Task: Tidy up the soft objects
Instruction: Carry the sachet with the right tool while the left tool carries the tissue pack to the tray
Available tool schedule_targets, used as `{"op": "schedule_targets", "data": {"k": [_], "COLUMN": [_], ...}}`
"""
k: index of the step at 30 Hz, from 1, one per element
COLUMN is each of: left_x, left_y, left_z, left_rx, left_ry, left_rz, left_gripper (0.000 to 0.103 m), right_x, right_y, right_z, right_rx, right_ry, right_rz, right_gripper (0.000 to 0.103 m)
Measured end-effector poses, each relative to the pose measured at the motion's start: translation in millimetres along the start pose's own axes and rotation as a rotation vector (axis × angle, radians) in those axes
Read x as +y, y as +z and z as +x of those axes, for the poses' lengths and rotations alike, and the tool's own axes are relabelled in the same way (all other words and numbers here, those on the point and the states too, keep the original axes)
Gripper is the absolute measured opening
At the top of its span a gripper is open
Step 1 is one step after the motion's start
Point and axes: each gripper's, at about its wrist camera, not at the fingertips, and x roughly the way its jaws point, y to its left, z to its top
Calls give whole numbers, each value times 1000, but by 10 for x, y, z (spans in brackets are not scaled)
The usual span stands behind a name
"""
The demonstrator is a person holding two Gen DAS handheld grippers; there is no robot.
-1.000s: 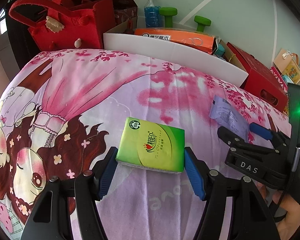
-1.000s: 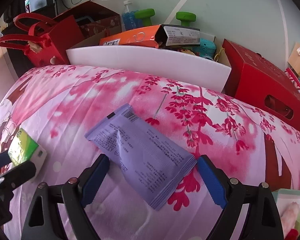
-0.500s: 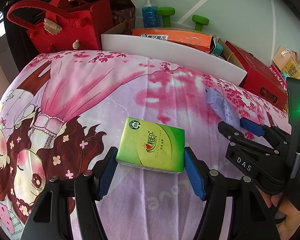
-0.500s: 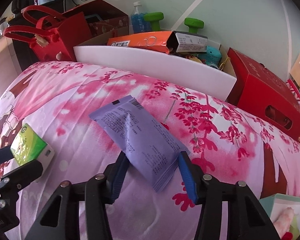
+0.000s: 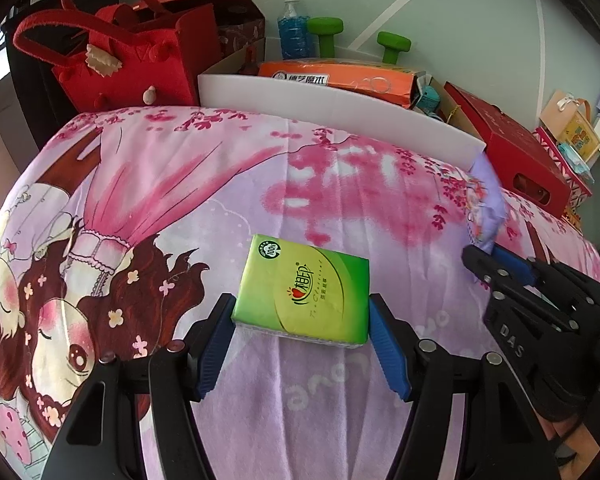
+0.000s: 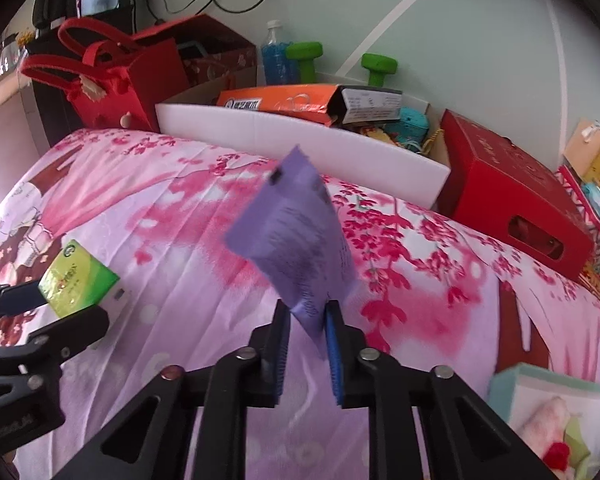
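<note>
The right gripper (image 6: pixel 305 320) has its blue pads pinched tight on the lower corner of the purple pouch (image 6: pixel 296 236), and the pouch stands up off the pink sheet (image 6: pixel 180 208), tilted, its far end pointing toward the white bin (image 6: pixel 300 136). From the left wrist view that same pouch (image 5: pixel 485 204) shows as a blurred purple strip rising above the right gripper (image 5: pixel 495 260) at the right edge.

The left gripper (image 5: pixel 300 320) sits low on the sheet (image 5: pixel 220 160) with its pads against both short sides of the green tissue pack (image 5: pixel 303 288). The pack lies flat, mid-bed, printed face up; the pads touch it and look to be squeezing it. The right wrist view catches the pack (image 6: pixel 78 278) at far left, between the left gripper's fingers (image 6: pixel 16 300).

Behind the bed: a red felt bag (image 5: pixel 124 64), an orange packet (image 5: pixel 339 78) in the bin (image 5: pixel 339 112), a red box (image 5: pixel 515 152).
</note>
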Motion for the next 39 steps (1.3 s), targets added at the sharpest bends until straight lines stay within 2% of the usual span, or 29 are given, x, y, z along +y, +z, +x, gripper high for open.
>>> {"op": "schedule_targets", "data": {"k": [8,15,24,29,39], "left_x": [-290,-824,-1619,-2024,-2626], "left_y": [-61,-216,-414,-531,-715], "left_z": [-358,-715,-947,-943,-878], "left_rx": [-39,-74,-94,-96,-103], "left_ry": [-25,-98,-200,-233,-267], "left_rz": [55,163,320,396,494], "left_gripper": [67,67,67,67,67], "right_x": [-201,-598,-1341,-1662,-2103], "right_y": [-179,-512,-1101,-1332,-1564], "right_z": [-657,-1311,-1950,-2069,-2109], "right_rx": [-77,-139,-133,-105,-75], "right_ry": [15,-47,-326,-446,-559], "right_rz": [123,311,477,511,547], "right_gripper": [14,14,14,14,14]}}
